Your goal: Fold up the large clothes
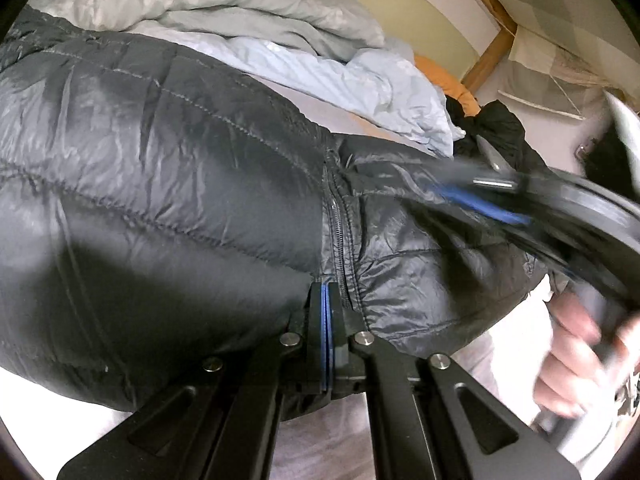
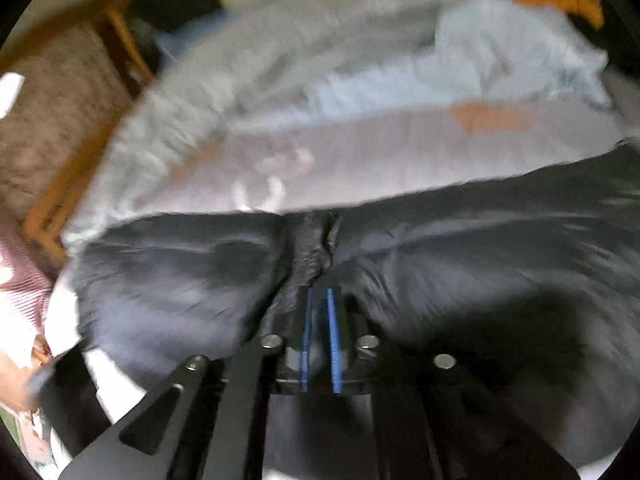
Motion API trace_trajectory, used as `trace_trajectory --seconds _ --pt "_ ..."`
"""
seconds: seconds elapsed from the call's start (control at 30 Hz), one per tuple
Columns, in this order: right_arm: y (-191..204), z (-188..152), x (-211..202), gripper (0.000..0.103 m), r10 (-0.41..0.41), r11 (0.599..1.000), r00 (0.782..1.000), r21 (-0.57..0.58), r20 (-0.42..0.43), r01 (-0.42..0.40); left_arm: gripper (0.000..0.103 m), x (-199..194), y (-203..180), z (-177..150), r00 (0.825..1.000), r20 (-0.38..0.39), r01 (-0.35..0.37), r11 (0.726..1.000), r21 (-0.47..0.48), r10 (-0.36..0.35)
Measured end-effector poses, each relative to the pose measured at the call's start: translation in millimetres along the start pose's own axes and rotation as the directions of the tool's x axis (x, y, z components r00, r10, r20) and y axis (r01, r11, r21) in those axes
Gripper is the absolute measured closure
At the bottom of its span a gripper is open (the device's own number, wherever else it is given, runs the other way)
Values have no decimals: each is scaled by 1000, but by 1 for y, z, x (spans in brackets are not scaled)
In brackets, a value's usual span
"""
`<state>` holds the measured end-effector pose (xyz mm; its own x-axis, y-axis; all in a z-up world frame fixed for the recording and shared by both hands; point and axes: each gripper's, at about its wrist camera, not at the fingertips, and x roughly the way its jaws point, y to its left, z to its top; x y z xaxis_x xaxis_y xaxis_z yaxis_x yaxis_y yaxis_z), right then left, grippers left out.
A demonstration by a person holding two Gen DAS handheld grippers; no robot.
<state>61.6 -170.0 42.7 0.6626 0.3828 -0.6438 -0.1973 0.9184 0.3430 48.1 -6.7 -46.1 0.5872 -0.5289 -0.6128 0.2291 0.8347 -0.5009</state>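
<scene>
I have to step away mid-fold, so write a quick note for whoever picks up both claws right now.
Left claw: shut, pinching the black puffer jacket at its edge beside the zip.
Right claw: slightly open, at the jacket's bunched seam, pads not pressing; picture blurred.
Jacket lies on the bed, in front of the rumpled grey duvet.
Done: one edge gripped.
Left: grip with the right claw, then probably fold the jacket over; no finished fold is visible.

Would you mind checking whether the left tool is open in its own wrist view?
No, the left tool is shut, its blue pads pressed together at the hem of the black puffer jacket beside the zipper.
</scene>
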Motion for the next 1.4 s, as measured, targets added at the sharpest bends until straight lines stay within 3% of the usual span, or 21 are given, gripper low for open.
trace_trajectory --seconds 0.03,0.07,0.1,0.13,0.2,0.3,0.43,0.63,0.73,0.8,0.9,1.03,1.17,1.23,1.33,1.4 --pt "-8 -8 -25 62 30 999 997 30 70 -32 102 0 2 0 1000 -1 13 1000 -12 -13" --pt "-17 -16 -46 37 39 996 990 76 139 -50 102 0 5 1 999 -3 32 999 -30 -32" --pt "-33 -33 -78 27 16 982 968 177 251 -63 102 -1 8 0 999 -6 46 998 -44 -46" --pt "-42 -44 -94 20 -15 969 955 240 296 -60 102 -1 9 2 998 -12 56 997 -54 -56" --pt "-61 -70 -118 20 -86 935 936 352 341 -43 102 0 9 3 998 -11 54 997 -50 -54" --pt "-77 -94 -124 18 -110 917 938 397 329 -32 102 -2 8 1 999 -1 44 999 -30 -44" --pt "-98 -109 -105 18 -158 884 955 467 253 22 102 -5 9 -2 999 6 43 999 -24 -43" --pt "-132 -128 -88 12 -131 799 936 594 325 -94 102 -7 -6 -6 999 31 -21 999 39 19" --pt "-133 -117 -81 6 -155 817 939 574 308 -53 102 -7 -8 -7 999 36 -33 998 52 31" --pt "-128 -106 -70 0 -145 859 953 512 266 -12 102 -6 -7 -7 999 35 -30 998 49 28" --pt "-120 -95 -53 0 -205 881 957 464 205 89 102 -5 -8 -6 999 35 -29 998 47 27" --pt "-128 -87 -48 2 -168 869 957 494 236 31 102 -5 -8 -6 999 39 -38 998 56 36" --pt "-141 -81 -49 51 -83 848 964 525 252 -64 102 -5 -9 -6 998 42 -43 997 64 40" --pt "-135 -81 -59 61 -91 869 954 491 286 -64 102 -5 -13 -6 997 49 -62 995 80 59" --pt "-95 -68 -76 67 -193 935 932 346 308 79 102 -7 -30 -8 986 65 -162 969 185 153" --pt "-62 -59 -89 68 -219 959 911 250 349 135 98 -19 -29 -3 989 66 -144 973 181 134"
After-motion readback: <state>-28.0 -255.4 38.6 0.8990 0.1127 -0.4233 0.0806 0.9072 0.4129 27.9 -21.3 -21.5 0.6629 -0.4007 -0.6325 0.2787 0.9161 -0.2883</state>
